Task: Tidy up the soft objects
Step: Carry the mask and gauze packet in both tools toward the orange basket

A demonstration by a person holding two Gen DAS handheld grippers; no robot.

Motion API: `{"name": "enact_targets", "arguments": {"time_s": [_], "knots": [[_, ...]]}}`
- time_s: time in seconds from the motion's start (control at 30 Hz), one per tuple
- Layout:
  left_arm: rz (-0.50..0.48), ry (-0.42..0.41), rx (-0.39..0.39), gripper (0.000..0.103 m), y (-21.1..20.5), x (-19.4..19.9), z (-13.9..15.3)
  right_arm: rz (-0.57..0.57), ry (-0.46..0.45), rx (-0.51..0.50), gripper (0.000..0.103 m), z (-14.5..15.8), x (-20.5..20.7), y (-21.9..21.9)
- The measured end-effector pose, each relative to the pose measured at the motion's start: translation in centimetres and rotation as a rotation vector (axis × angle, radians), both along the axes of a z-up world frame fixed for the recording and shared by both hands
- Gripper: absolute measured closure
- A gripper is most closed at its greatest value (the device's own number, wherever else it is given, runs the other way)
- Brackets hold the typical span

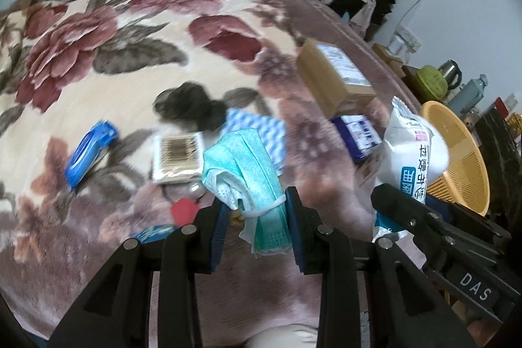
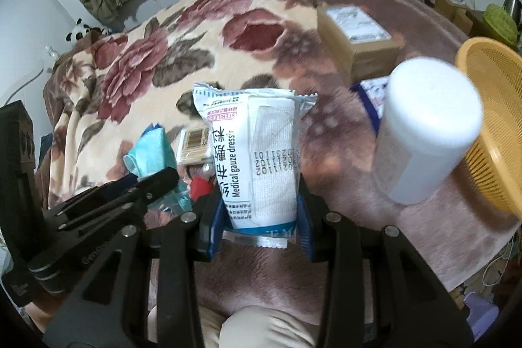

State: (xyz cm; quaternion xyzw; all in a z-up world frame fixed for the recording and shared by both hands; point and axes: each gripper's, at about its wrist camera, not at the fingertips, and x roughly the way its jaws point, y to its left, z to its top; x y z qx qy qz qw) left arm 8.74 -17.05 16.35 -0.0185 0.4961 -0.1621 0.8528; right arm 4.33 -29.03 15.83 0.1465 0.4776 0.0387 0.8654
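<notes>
Right wrist: right claw [image 2: 261, 217] grips packet [image 2: 257, 152] reading "Medical gauze".

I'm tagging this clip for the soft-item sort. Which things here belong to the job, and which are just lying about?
In the job:
- face masks, clamped in the left gripper
- medical gauze pack, clamped in the right gripper
- orange basket

Lying about:
- cardboard box
- cotton swab box
- white canister
- blue case

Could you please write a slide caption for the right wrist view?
Right gripper holds a medical gauze pack above the floral blanket, beside a yellow basket.
</notes>
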Motion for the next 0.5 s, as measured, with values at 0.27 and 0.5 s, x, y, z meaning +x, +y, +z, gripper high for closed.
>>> {"name": "enact_targets", "arguments": {"time_s": [0.27,0.5], "knots": [[-0.055,-0.031,-0.026,0.069,-4.7,1.0,2.9,-0.041,-0.047,-0.05,0.065,3.2,0.4,-3.2],[-0.106,-0.042,-0.05,0.069,-9.3,1.7,4.8,-0.086,-0.072,-0.08,0.065,4.8,0.3,-6.4]]}}
